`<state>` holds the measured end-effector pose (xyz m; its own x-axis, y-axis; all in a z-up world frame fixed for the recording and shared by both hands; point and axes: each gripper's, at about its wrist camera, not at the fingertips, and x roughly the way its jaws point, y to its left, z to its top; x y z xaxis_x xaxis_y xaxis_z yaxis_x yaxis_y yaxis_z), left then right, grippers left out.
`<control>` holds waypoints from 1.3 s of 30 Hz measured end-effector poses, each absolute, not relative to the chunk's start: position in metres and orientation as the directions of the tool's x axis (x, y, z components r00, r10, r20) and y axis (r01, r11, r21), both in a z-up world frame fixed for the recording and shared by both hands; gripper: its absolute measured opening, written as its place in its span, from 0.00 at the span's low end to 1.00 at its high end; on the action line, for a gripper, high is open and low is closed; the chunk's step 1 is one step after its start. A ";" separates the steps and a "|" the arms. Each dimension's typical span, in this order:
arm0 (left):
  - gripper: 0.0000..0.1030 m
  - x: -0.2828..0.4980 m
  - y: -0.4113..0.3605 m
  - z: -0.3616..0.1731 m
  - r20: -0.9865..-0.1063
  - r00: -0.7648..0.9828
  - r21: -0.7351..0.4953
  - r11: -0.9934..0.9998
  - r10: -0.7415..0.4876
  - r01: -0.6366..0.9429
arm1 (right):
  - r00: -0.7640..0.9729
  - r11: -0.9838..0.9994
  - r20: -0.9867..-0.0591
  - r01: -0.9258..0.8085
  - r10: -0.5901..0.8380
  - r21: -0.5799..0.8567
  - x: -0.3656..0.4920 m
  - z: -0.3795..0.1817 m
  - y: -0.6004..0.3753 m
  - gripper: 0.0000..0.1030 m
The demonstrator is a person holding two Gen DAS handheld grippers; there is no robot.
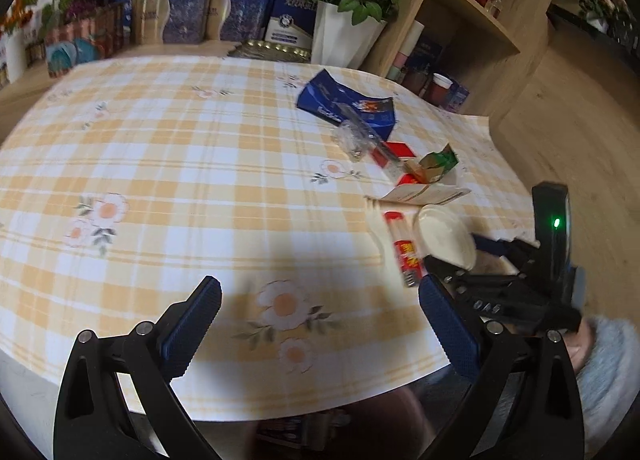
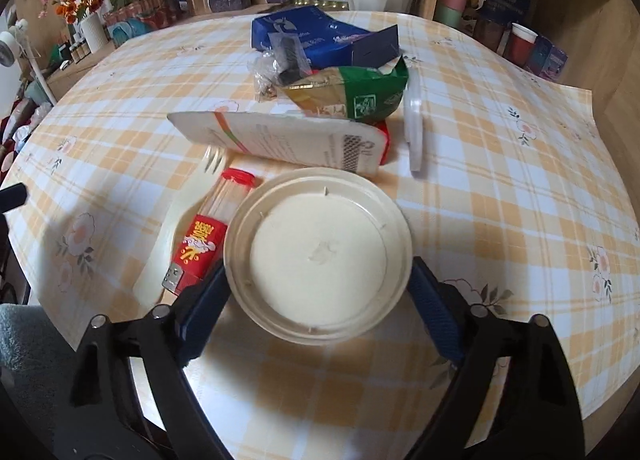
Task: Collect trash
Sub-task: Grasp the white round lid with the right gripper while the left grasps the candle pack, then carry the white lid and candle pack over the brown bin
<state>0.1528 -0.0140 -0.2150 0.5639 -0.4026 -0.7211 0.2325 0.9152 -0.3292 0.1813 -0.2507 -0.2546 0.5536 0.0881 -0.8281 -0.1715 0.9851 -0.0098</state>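
Note:
A cream round plastic lid [image 2: 320,256] lies on the checked tablecloth [image 2: 500,188], between the fingers of my right gripper [image 2: 318,300]. The jaws stand wide on either side of its rim; I cannot tell whether they touch it. Left of it lie a red toothpick tube [image 2: 208,236] and a cream plastic fork [image 2: 180,228]. Behind are a white paper wrapper [image 2: 288,140], a green snack bag [image 2: 360,94], a clear crumpled bag [image 2: 272,68] and a blue packet [image 2: 316,36]. My left gripper [image 1: 320,324] is open and empty over the table's front edge; the lid [image 1: 444,236] and right gripper [image 1: 496,276] are to its right.
A white clear lid [image 2: 414,128] lies right of the trash pile. Boxes [image 1: 208,16], flower pots [image 1: 344,32] and a gold tray [image 1: 272,50] stand at the table's back. A wooden shelf [image 1: 480,20] with cups stands at the right.

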 end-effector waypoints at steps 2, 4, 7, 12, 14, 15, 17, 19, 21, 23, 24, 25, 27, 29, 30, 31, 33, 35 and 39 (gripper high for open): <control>0.85 0.166 -0.021 -0.216 -0.712 0.523 -0.412 0.882 -0.468 0.228 | 0.558 0.984 -0.824 -0.176 0.096 -0.005 0.179 -0.254 -0.251 0.82; 0.82 0.176 -0.026 -0.218 -0.699 0.488 -0.487 0.848 -0.522 0.208 | 0.562 0.983 -0.821 -0.185 0.099 -0.008 0.174 -0.254 -0.251 0.82; 0.76 0.196 -0.034 -0.227 -0.666 0.421 -0.626 0.768 -0.616 0.134 | 0.573 0.981 -0.815 -0.194 0.092 -0.025 0.166 -0.255 -0.250 0.82; 0.63 0.223 -0.050 -0.254 -0.580 0.339 -0.796 0.604 -0.741 -0.041 | 0.578 0.982 -0.809 -0.187 0.104 -0.007 0.165 -0.256 -0.253 0.83; 0.61 0.231 -0.055 -0.260 -0.575 0.332 -0.806 0.587 -0.748 -0.071 | 0.578 0.982 -0.809 -0.188 0.105 -0.007 0.165 -0.256 -0.253 0.83; 0.59 0.234 -0.058 -0.265 -0.571 0.330 -0.812 0.577 -0.752 -0.092 | 0.578 0.982 -0.809 -0.191 0.105 -0.009 0.165 -0.256 -0.253 0.83; 0.57 0.241 -0.060 -0.274 -0.558 0.327 -0.826 0.547 -0.762 -0.136 | 0.579 0.981 -0.808 -0.195 0.108 -0.009 0.165 -0.257 -0.253 0.83; 0.50 0.247 -0.061 -0.281 -0.541 0.329 -0.840 0.513 -0.774 -0.175 | 0.579 0.980 -0.808 -0.199 0.110 -0.009 0.165 -0.257 -0.254 0.83; 0.43 0.253 -0.064 -0.284 -0.531 0.333 -0.847 0.496 -0.779 -0.189 | 0.578 0.979 -0.808 -0.202 0.111 -0.011 0.165 -0.257 -0.254 0.83; 0.41 0.256 -0.065 -0.282 -0.530 0.337 -0.848 0.496 -0.778 -0.187 | 0.578 0.979 -0.809 -0.204 0.110 -0.013 0.164 -0.258 -0.253 0.83; 0.41 0.258 -0.067 -0.282 -0.532 0.336 -0.847 0.498 -0.778 -0.187 | 0.578 0.979 -0.809 -0.204 0.110 -0.013 0.164 -0.258 -0.253 0.83; 0.41 0.260 -0.069 -0.282 -0.533 0.332 -0.846 0.498 -0.778 -0.189 | 0.578 0.979 -0.808 -0.206 0.111 -0.013 0.164 -0.258 -0.253 0.83; 0.39 0.264 -0.073 -0.285 -0.530 0.325 -0.848 0.494 -0.783 -0.192 | 0.579 0.978 -0.808 -0.208 0.112 -0.013 0.163 -0.258 -0.254 0.83; 0.36 0.267 -0.076 -0.287 -0.527 0.326 -0.850 0.493 -0.785 -0.188 | 0.578 0.978 -0.808 -0.209 0.112 -0.013 0.163 -0.258 -0.254 0.83; 0.31 0.269 -0.078 -0.288 -0.532 0.323 -0.847 0.498 -0.783 -0.186 | 0.578 0.978 -0.808 -0.208 0.112 -0.013 0.163 -0.258 -0.254 0.83; 0.22 0.270 -0.080 -0.289 -0.546 0.317 -0.838 0.514 -0.776 -0.185 | 0.577 0.978 -0.809 -0.208 0.113 -0.012 0.163 -0.258 -0.254 0.83; 0.16 0.271 -0.082 -0.287 -0.562 0.321 -0.826 0.540 -0.762 -0.165 | 0.576 0.978 -0.810 -0.209 0.114 -0.011 0.163 -0.258 -0.253 0.83; 0.14 0.269 -0.082 -0.281 -0.550 0.335 -0.831 0.543 -0.765 -0.121 | 0.574 0.978 -0.811 -0.208 0.115 -0.009 0.164 -0.257 -0.254 0.82; 0.09 0.262 -0.077 -0.254 -0.550 0.368 -0.811 0.585 -0.750 -0.019 | 0.569 0.979 -0.816 -0.204 0.105 -0.017 0.162 -0.255 -0.254 0.82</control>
<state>0.2621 -0.0774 -0.2543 0.3682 -0.7499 -0.5496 -0.0188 0.5850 -0.8108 0.1621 -0.2541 -0.2552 0.5687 0.1046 -0.8159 -0.2045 0.9787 -0.0171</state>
